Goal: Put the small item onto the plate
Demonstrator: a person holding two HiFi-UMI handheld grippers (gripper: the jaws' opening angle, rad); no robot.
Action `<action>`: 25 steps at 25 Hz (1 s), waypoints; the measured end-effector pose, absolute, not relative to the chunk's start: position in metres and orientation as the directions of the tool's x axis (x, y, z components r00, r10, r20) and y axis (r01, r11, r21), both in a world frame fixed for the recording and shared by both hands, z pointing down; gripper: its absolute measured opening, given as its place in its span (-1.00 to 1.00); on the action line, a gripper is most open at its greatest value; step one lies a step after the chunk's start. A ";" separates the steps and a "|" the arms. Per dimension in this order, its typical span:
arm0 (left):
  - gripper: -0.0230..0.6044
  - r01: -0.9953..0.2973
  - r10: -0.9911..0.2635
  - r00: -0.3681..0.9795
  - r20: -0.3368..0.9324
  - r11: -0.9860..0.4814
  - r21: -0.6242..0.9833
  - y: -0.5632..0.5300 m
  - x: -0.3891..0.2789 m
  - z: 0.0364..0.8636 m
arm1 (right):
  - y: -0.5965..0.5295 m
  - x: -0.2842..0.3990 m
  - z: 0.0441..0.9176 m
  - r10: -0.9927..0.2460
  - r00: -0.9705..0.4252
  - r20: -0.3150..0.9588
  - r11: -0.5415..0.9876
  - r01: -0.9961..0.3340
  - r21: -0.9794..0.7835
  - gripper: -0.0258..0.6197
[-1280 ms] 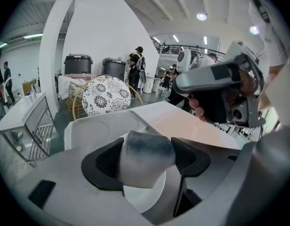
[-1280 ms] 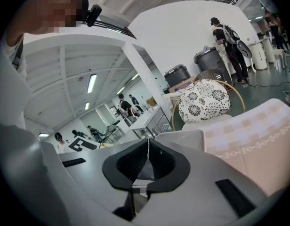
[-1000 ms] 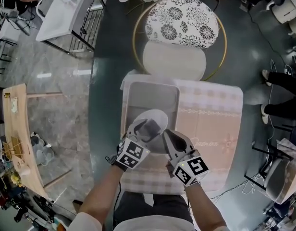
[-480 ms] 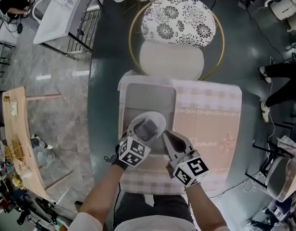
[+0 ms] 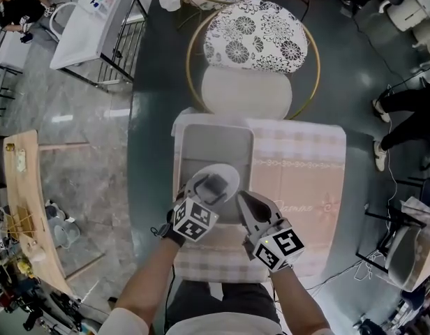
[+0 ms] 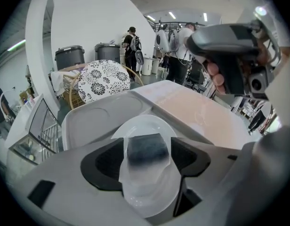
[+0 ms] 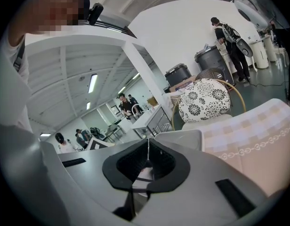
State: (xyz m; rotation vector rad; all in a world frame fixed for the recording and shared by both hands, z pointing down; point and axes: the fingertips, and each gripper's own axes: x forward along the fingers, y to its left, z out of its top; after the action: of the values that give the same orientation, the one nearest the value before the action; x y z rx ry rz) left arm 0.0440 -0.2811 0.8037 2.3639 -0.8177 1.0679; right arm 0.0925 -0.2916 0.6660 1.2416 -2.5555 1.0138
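A white plate hangs over the near end of the grey tray, with my left gripper shut on its near rim. On the plate lies a small dark block. In the left gripper view the block rests on the translucent plate, between the jaws of the left gripper. My right gripper hovers just right of the plate, a little apart from it. Its jaws meet in the right gripper view, so the right gripper is shut on nothing.
The tray lies on the left part of a pink checked cloth covering the small table. Behind the table stands a round chair with a floral back. People and bins stand far off in the room.
None beyond a slight shift of the head camera; both grippers and the plate keep their places.
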 end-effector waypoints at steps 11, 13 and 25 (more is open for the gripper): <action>-0.46 -0.717 -0.457 0.611 0.647 -0.666 0.207 -0.266 0.030 0.705 | -0.268 0.080 0.629 -0.656 -0.644 0.393 0.440 -0.750 -0.494 -0.87; -0.61 -0.726 -0.485 0.617 0.620 -0.654 0.211 -0.259 0.025 0.684 | -0.260 0.074 0.619 -0.656 -0.644 0.395 0.446 -0.752 -0.486 -0.87; -0.91 -0.738 -0.572 0.651 0.498 -0.631 0.240 -0.199 -0.009 0.571 | -0.211 0.034 0.543 -0.679 -0.662 0.319 0.500 -0.734 -0.460 -0.87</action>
State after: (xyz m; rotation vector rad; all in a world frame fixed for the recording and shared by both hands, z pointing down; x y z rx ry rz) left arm -0.0090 -0.1990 0.5708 2.4458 -1.0283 0.5299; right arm 0.0339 -0.2111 0.5429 1.2456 -2.6365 0.8796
